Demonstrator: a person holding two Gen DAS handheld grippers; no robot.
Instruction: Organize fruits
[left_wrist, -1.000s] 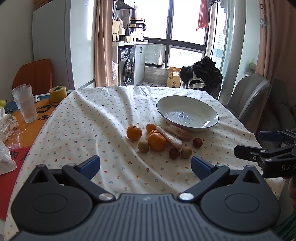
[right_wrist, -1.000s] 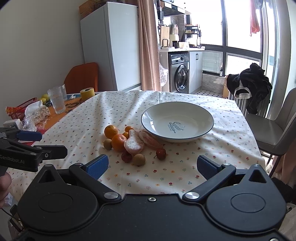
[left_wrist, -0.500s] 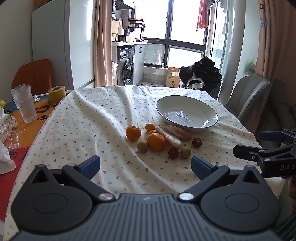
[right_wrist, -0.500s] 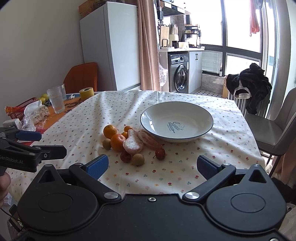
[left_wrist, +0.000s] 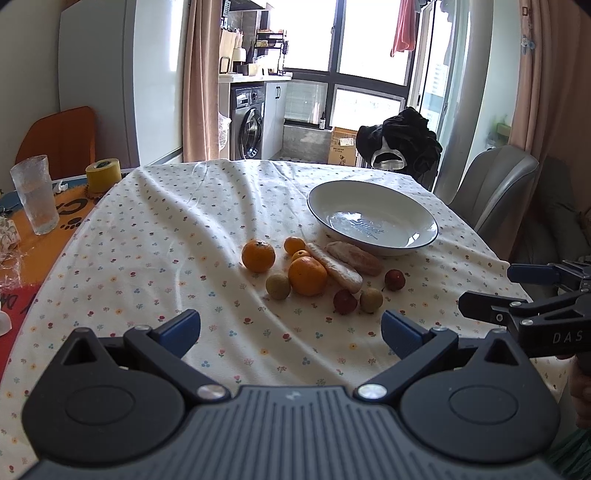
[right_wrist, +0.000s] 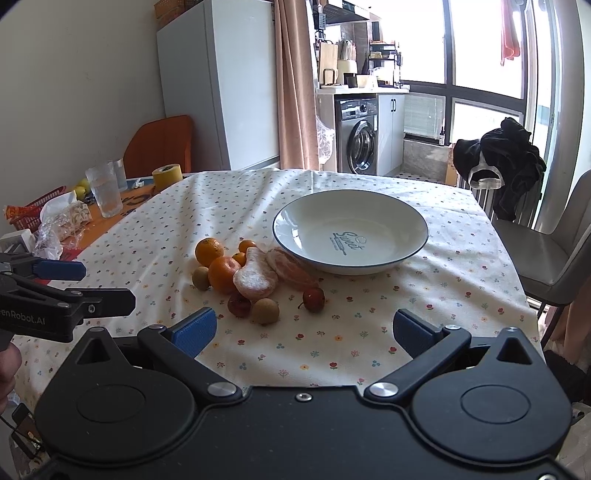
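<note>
Barely shifted fruits (left_wrist: 314, 275) ahead of both spread-wide tools

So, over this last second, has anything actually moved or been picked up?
Almost nothing. Both views drift very slightly, so the hand-held grippers shifted a touch; no direction can be told. Nothing was grasped or released. The left hand-held gripper and right hand-held gripper are open and empty as before, short of the fruit pile. The fruits lie where they were on the tablecloth beside the empty bowl.
</note>
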